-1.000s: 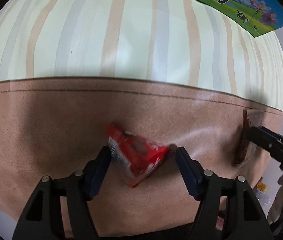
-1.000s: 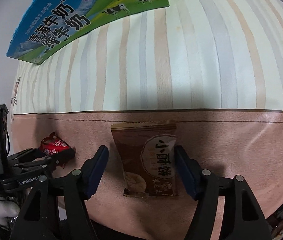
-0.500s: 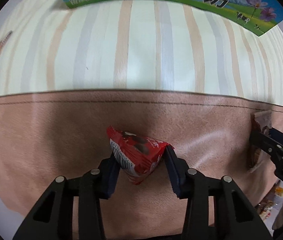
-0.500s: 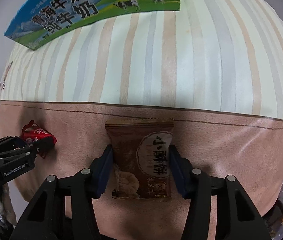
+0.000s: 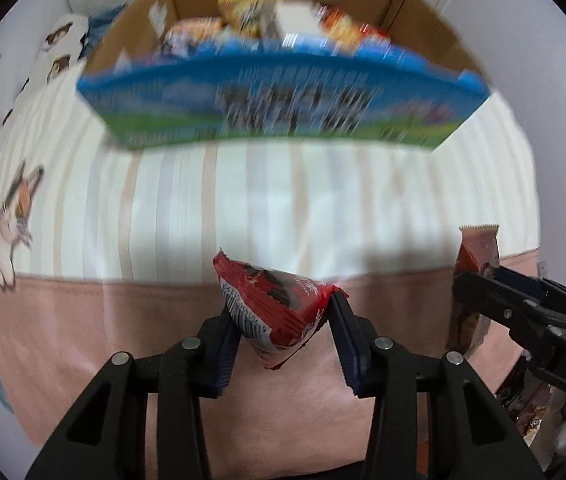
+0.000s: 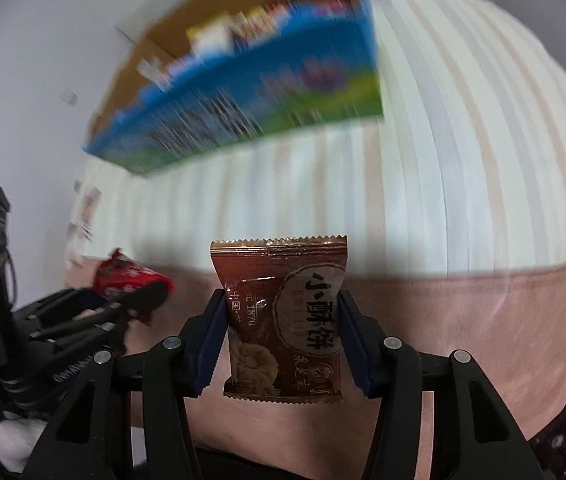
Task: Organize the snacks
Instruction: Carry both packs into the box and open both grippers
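The left tool [image 5: 283,314] pinches a red snack packet [image 5: 273,312] at the lower middle of its view. The right tool [image 6: 283,334] pinches a brown biscuit packet [image 6: 283,320], upright, at the lower centre. An open cardboard box [image 5: 283,92] of snacks sits blurred at the top, on the striped bed cover [image 5: 283,208].

Snack box [image 5: 283,92] sits on bedspread [image 5: 283,200], beyond both held packets.

A striped cream bedsheet [image 5: 283,200] with a pink border [image 5: 83,340], cat-print fabric [image 5: 7,216] alongside.
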A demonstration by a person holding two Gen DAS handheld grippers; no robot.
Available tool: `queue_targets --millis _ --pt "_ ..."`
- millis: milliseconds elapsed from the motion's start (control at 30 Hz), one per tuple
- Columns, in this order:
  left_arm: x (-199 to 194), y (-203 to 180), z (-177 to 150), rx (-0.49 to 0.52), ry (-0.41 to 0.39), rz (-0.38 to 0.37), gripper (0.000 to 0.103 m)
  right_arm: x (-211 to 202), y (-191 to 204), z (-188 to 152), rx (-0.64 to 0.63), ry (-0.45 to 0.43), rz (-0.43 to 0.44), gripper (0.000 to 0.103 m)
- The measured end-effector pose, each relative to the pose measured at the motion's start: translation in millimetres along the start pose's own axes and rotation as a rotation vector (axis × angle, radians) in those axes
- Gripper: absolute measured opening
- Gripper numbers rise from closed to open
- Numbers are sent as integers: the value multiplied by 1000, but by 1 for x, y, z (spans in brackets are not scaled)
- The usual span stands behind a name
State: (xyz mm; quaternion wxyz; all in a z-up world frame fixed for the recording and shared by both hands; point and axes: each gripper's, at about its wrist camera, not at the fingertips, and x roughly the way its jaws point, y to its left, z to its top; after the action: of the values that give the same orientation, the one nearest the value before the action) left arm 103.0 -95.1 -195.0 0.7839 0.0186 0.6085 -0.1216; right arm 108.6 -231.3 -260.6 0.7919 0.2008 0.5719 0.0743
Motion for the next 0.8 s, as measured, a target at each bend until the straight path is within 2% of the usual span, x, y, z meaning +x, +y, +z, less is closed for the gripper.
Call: queue_targets --millis 200,300,433,533,633,800 --pt "-56 -3 48 31 -97 -62 40 -59 25 54 -51 -128 61 56" --pt "-77 4 71 38 -128 -92 40 -78 35 85 -88 -176 54 56" --pt "-91 11 128 49 -143 -106 40 -81 50 135 -115 -216 19 56" --pt "-87 20 164 49 -121 -103 40 -68 50 182 -112 -210 -20 56" --pt "-68 37 204 28 -61 -107 40 -51 40 219 -92 -177 -49 56" --pt "-15 67 257 -5 56 -61 40 -1 26 270 -47 -108 -94 56"
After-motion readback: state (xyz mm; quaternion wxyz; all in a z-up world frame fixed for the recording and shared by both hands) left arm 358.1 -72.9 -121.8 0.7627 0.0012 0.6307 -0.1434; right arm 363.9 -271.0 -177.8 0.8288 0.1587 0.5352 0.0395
